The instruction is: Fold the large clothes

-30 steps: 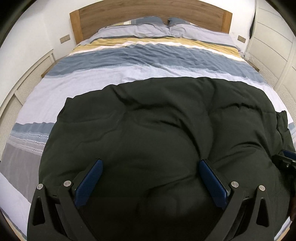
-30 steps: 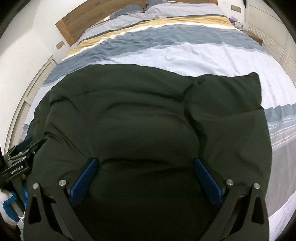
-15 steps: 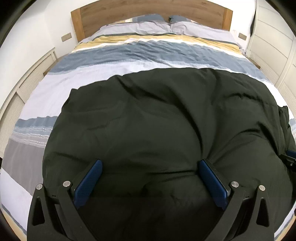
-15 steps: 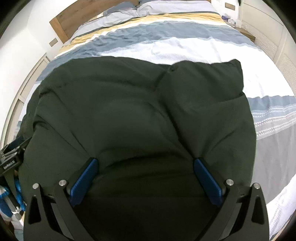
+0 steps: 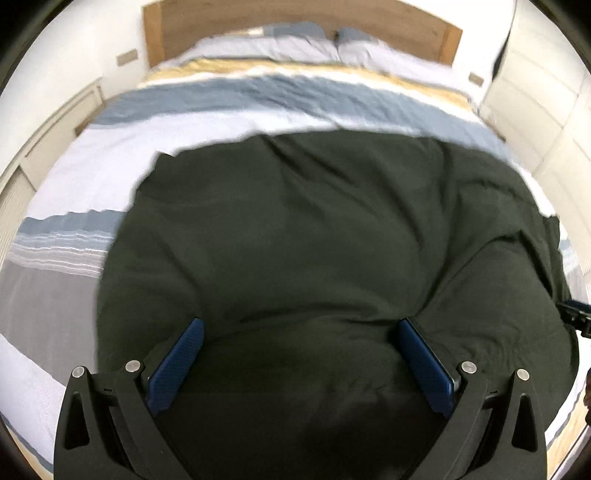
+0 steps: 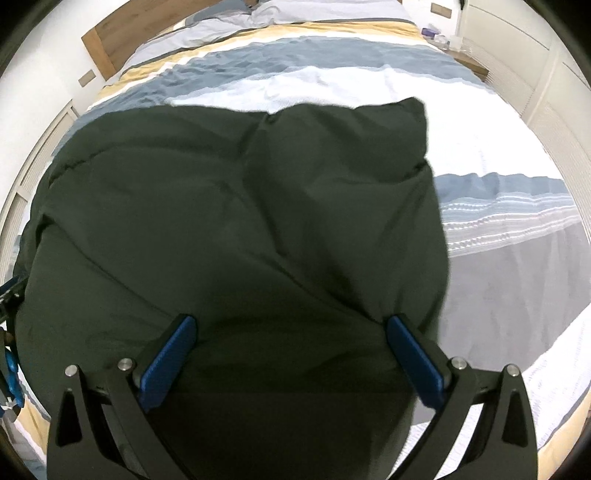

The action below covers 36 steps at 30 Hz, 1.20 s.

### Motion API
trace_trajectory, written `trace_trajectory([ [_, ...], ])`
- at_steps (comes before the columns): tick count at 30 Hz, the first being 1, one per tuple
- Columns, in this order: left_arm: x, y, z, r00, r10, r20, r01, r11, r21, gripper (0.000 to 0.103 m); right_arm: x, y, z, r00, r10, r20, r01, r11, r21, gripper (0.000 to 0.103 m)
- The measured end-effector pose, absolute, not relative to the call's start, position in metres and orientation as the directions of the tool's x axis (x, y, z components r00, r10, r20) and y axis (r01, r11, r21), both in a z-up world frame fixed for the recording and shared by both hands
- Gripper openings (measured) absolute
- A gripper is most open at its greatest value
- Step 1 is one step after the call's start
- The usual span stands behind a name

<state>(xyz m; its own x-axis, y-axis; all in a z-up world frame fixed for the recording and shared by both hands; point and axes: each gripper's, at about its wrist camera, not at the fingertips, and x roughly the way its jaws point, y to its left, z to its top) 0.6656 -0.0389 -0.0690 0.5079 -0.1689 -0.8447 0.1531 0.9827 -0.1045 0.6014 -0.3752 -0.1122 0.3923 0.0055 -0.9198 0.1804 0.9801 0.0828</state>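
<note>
Observation, both wrist views. A dark green garment [image 5: 325, 236] lies spread on the striped duvet [image 5: 258, 99] of a bed; its fabric is puffy and creased, and it covers the foot end and middle of the duvet. The far edge of the garment stops short of the blue-grey stripe that crosses the duvet below the pillows [image 5: 295, 35]. A wooden headboard [image 5: 295, 18] stands behind the pillows.

Left gripper [image 5: 301, 328]: jaws stand wide apart, blue pads [image 5: 175, 369] on either side of a bulge of garment fabric. Fabric fills the gap between the pads; no pinch is visible.

Right gripper [image 6: 291, 325]: jaws likewise wide apart, garment fabric lying between the blue pads [image 6: 415, 360]. In this view the garment's right-hand corner [image 6: 413, 110] points toward the headboard [image 6: 122, 33], resting on the white band of the duvet [image 6: 480, 155]. The garment's right edge falls over the grey band of the duvet nearer the foot.

Part of the other gripper shows at the garment's side edge in each view: at the right rim of the left view, at the left rim of the right view. White cabinet fronts [image 5: 535, 103] flank the bed beside the headboard. The left view is motion-blurred at the garment's outline.
</note>
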Motion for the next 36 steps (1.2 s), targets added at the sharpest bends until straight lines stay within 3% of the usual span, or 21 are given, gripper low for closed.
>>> trace_trajectory([
  [9,0.654,0.053,-0.063,0.547,-0.158,-0.822,0.039,0.986,-0.164,0.102,0.583,-0.422,-0.101,0.43,0.015,-0.903,0.238,0.963,0.129,0.103],
  [19,0.649,0.145,-0.081,0.548,-0.24,-0.802,-0.146,0.916,-0.374,0.102,0.573,-0.46,-0.11,0.44,0.082,-0.894,0.306,0.922,0.236,0.103],
  [29,0.66,0.142,-0.11,0.491,-0.461,-0.739,-0.082,0.82,-0.566,0.102,0.596,-0.468,-0.139,0.449,0.264,-0.854,0.319,0.845,0.429,0.103],
  [36,0.696,0.115,-0.14,0.415,-0.552,-0.723,-0.043,0.782,-0.622,0.102,0.625,-0.473,-0.171,0.435,0.354,-0.828,0.298,0.811,0.504,0.103],
])
